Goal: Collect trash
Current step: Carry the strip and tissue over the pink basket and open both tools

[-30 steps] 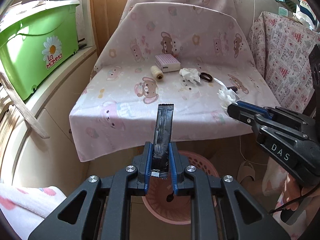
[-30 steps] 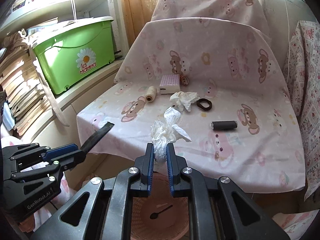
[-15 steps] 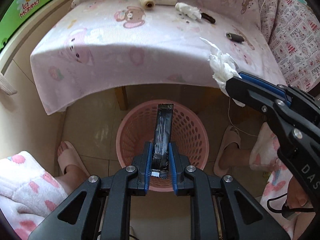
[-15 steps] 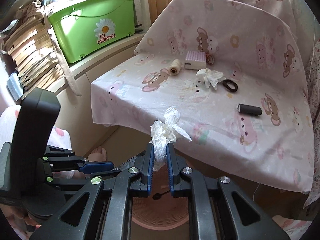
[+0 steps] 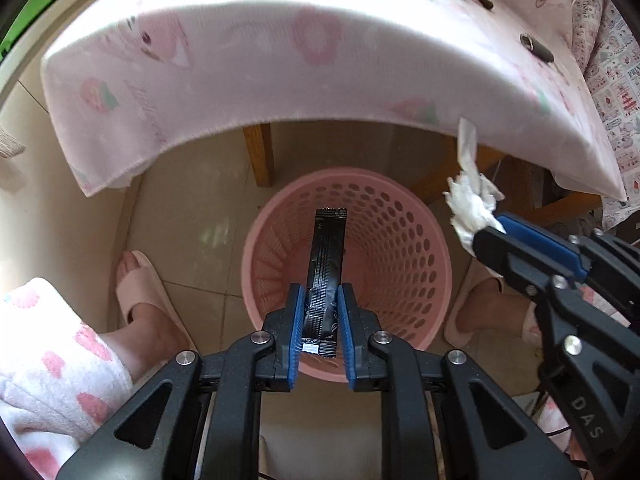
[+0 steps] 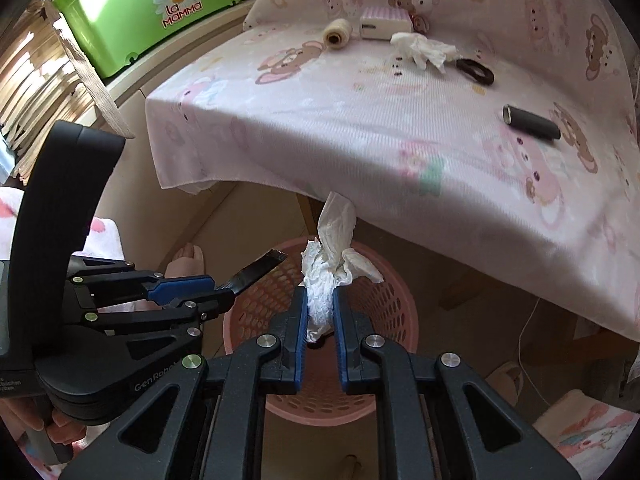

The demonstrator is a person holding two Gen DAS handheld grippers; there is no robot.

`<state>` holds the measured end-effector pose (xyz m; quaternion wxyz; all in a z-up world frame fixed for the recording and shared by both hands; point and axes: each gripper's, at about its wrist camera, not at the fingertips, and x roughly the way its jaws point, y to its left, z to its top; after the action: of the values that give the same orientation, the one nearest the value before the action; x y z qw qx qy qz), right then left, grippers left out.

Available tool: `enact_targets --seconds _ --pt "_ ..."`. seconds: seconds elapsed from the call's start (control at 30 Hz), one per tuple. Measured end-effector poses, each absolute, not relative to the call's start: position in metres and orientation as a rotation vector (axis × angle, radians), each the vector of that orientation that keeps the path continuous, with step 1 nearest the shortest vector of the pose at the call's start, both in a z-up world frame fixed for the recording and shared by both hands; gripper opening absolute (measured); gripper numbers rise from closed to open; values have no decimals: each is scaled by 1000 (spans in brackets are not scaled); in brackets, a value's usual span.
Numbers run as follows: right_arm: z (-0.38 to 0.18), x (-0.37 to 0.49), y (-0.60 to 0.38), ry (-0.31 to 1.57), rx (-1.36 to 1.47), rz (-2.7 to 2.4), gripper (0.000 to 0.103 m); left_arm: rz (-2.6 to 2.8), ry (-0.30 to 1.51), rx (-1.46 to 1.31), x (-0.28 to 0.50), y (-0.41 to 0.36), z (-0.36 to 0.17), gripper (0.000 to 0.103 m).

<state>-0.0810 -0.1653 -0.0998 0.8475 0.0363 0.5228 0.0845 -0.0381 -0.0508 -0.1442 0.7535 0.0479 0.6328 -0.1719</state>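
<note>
Now, change: both tools have dropped from above the bench to over the pink basket [image 5: 434,256].
Left tool [image 5: 319,322]: clamps black wrapper [image 5: 326,256].
Right tool [image 6: 320,312]: clamps crumpled tissue [image 6: 324,280].
Meaning: releases come next.

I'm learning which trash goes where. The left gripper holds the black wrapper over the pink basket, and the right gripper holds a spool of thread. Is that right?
Almost. The right gripper holds a crumpled white tissue, not a spool of thread; the right wrist view shows it pinched between the blue pads. The cream spool lies on the covered table. The left gripper does hold the black wrapper over the pink basket.
</note>
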Motion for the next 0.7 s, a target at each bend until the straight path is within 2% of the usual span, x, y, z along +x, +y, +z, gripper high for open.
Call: enact_targets --seconds 0.37,0.7 --pt "-154 -70 -162 1227 53 116 14 -289 1445 156 -20 -59 -185 17" --pt "-166 -66 -173 1250 117 86 14 -257 1458 159 -19 -59 -188 18"
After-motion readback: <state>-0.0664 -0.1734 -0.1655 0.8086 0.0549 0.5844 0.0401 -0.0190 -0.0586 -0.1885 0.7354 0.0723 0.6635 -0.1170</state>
